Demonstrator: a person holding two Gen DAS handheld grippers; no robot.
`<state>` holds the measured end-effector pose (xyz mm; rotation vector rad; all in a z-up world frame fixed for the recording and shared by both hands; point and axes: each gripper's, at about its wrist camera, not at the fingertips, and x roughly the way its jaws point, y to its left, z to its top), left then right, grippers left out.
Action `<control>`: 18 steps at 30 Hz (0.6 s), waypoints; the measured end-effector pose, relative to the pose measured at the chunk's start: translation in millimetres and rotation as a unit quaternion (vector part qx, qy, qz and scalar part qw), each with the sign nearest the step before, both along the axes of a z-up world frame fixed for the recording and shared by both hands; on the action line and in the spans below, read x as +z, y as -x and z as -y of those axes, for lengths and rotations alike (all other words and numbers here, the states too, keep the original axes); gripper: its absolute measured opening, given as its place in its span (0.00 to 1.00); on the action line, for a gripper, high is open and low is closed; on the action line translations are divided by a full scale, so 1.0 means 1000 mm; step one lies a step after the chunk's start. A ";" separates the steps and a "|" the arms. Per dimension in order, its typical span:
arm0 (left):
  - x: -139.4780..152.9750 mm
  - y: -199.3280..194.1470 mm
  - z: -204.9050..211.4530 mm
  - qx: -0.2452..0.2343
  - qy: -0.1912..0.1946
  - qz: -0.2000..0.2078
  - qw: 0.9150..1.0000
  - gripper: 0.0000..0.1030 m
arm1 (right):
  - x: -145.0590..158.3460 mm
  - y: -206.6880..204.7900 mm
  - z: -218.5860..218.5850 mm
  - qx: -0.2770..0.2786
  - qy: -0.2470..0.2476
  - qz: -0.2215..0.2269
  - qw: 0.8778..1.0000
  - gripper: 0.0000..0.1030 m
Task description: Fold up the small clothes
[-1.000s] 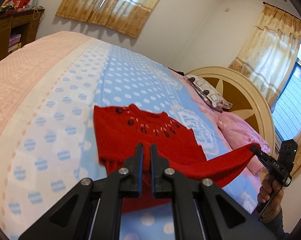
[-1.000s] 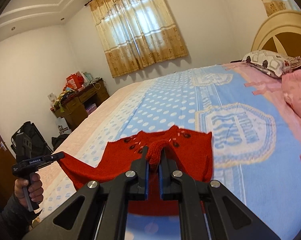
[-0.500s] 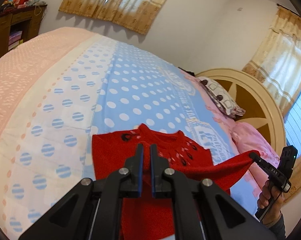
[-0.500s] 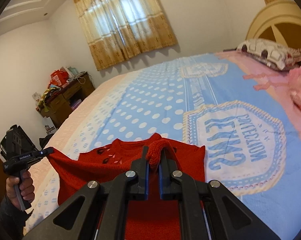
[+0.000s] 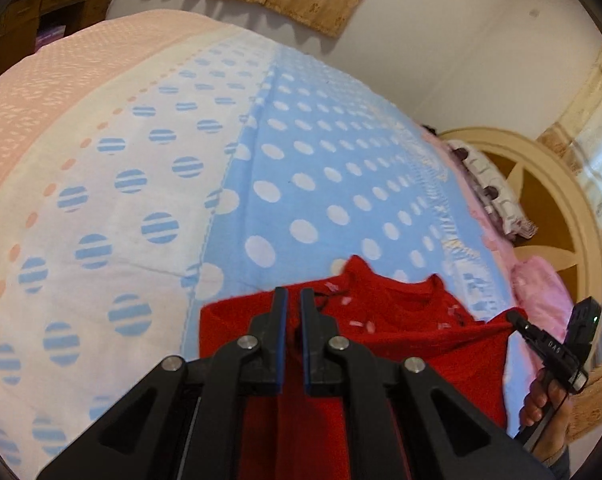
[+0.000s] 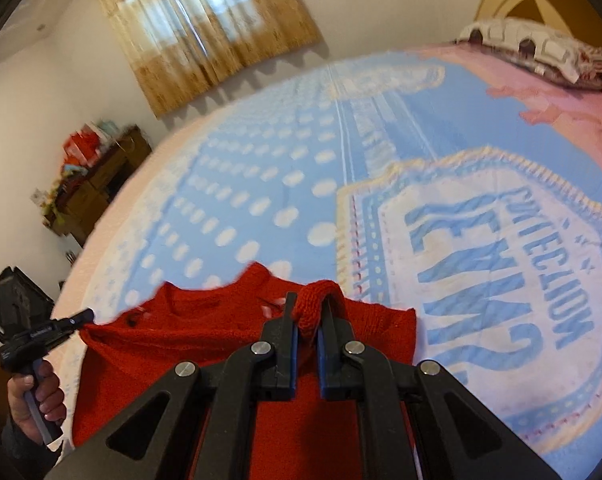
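A small red knitted sweater [image 5: 421, 344] with dark and white decorations near the collar is held stretched above the blue dotted bedspread [image 5: 321, 160]. My left gripper [image 5: 293, 300] is shut on one edge of the sweater. My right gripper [image 6: 309, 312] is shut on a bunched fold of the sweater [image 6: 221, 356] at the opposite edge. In the left wrist view the right gripper [image 5: 517, 318] pinches the cloth at the right. In the right wrist view the left gripper [image 6: 87, 314] pinches it at the left.
The bed has a blue and white badge print [image 6: 501, 280] on the right part. Pink pillows [image 5: 541, 292] and a patterned pillow [image 5: 493, 192] lie by the round headboard [image 5: 561, 208]. A wooden desk [image 6: 97, 184] stands by the far wall.
Both grippers have carried the sweater forward and down toward the bed. The view tilts lower over the bedspread and the sweater fills the lower part of both views.
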<state>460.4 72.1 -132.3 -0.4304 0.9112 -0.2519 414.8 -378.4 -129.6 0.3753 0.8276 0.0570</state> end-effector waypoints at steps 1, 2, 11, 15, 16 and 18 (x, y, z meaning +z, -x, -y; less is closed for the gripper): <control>-0.002 -0.003 0.002 0.006 -0.009 0.003 1.000 0.06 | -0.007 -0.007 -0.001 -0.001 0.008 -0.016 1.000 0.07; -0.003 -0.005 0.001 0.012 -0.014 0.006 1.000 0.07 | -0.013 -0.011 0.001 -0.014 0.022 -0.026 0.999 0.09; 0.002 0.035 -0.010 0.026 -0.046 0.033 0.998 0.09 | -0.002 0.018 -0.015 0.024 0.080 0.000 0.996 0.55; -0.002 0.043 0.009 -0.016 -0.094 0.034 0.995 0.15 | -0.003 0.014 -0.036 0.051 0.153 -0.010 0.987 0.55; -0.002 0.042 0.013 -0.023 -0.100 0.036 0.994 0.15 | -0.004 0.009 -0.037 0.055 0.156 -0.014 0.986 0.55; 0.000 0.038 0.020 -0.036 -0.112 0.042 0.992 0.15 | -0.008 -0.002 -0.036 0.050 0.155 -0.026 0.986 0.55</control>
